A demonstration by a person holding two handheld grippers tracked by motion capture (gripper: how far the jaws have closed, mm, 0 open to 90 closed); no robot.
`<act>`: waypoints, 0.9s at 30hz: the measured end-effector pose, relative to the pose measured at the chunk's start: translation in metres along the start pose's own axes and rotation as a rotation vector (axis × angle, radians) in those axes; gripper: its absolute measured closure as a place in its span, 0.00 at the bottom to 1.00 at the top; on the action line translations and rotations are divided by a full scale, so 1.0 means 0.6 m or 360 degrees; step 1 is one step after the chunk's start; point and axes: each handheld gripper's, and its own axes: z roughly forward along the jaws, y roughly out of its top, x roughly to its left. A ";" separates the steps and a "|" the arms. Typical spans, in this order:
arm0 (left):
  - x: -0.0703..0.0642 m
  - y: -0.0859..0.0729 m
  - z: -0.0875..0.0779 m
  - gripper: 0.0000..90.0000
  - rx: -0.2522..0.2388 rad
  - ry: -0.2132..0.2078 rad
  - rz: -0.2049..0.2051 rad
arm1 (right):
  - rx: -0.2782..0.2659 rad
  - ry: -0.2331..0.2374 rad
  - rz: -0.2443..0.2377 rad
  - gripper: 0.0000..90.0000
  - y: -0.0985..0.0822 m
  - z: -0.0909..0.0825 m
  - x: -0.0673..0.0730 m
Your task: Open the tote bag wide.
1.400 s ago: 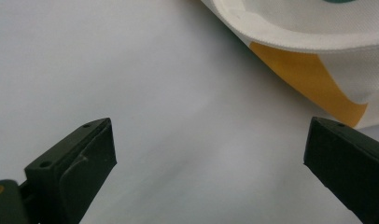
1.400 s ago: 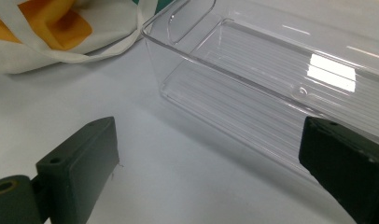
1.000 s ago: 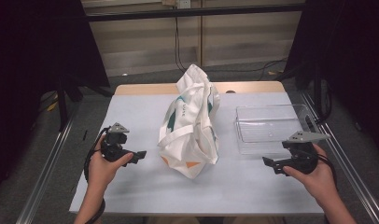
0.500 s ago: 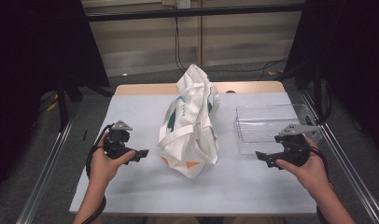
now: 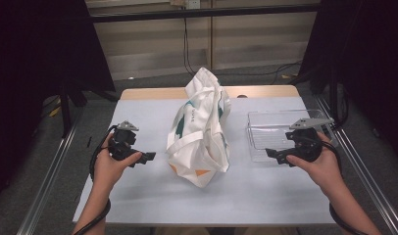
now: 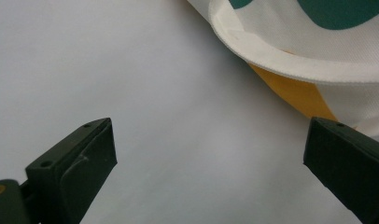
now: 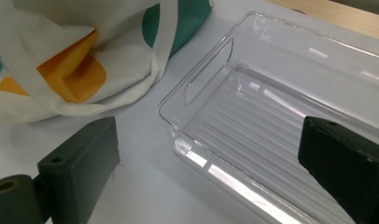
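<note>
Fingers gape wide on both your left gripper point(image 5: 149, 157) and right gripper point(image 5: 271, 153), holding nothing, with the white tote bag point(image 5: 199, 128) lying between them, the clear tray point(image 5: 260, 131) at its three o'clock.

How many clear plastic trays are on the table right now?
1. The clear tray sits on the table's right side, just ahead of the right gripper, apart from the tote bag. The bag could hide something behind it.
</note>
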 end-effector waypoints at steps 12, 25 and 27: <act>0.010 0.023 -0.005 0.03 -0.0003 0.0006 0.0000 | 0.0004 0.0001 -0.0001 0.06 0.027 0.015 -0.010; 0.018 0.059 -0.003 0.04 0.0005 0.0008 0.0010 | 0.0009 -0.0025 -0.0021 0.06 0.068 0.038 -0.024; 0.017 0.064 0.000 0.04 -0.0004 0.0011 -0.0008 | 0.0006 -0.0029 -0.0008 0.06 0.073 0.041 -0.028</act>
